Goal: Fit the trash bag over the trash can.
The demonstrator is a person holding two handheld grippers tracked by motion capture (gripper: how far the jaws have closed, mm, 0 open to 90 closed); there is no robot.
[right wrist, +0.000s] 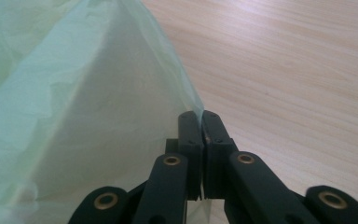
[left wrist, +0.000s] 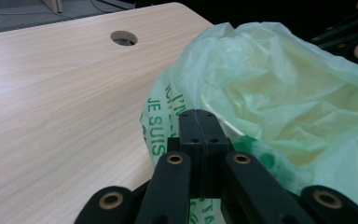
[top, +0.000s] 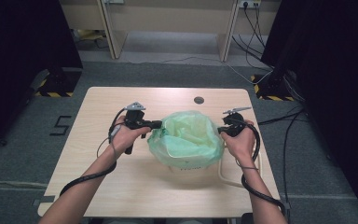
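Observation:
A pale green plastic bag (top: 189,135) with green print lines a white bucket (top: 186,169) in the middle of the wooden table (top: 121,186). My left gripper (top: 156,124) is level at the bag's left rim. In the left gripper view its jaws (left wrist: 200,114) are pressed together with the bag's printed film (left wrist: 284,93) at the tips and under them. My right gripper (top: 221,130) is at the bag's right rim. In the right gripper view the film (right wrist: 74,116) runs into the closed tips (right wrist: 201,114), pinched and pulled taut.
A round cable hole (top: 199,100) sits in the table behind the bag. The bucket's white handle (top: 223,175) lies on the table at the right. Cables trail from both grippers along my forearms. Dark curtains, desks and floor cables surround the table.

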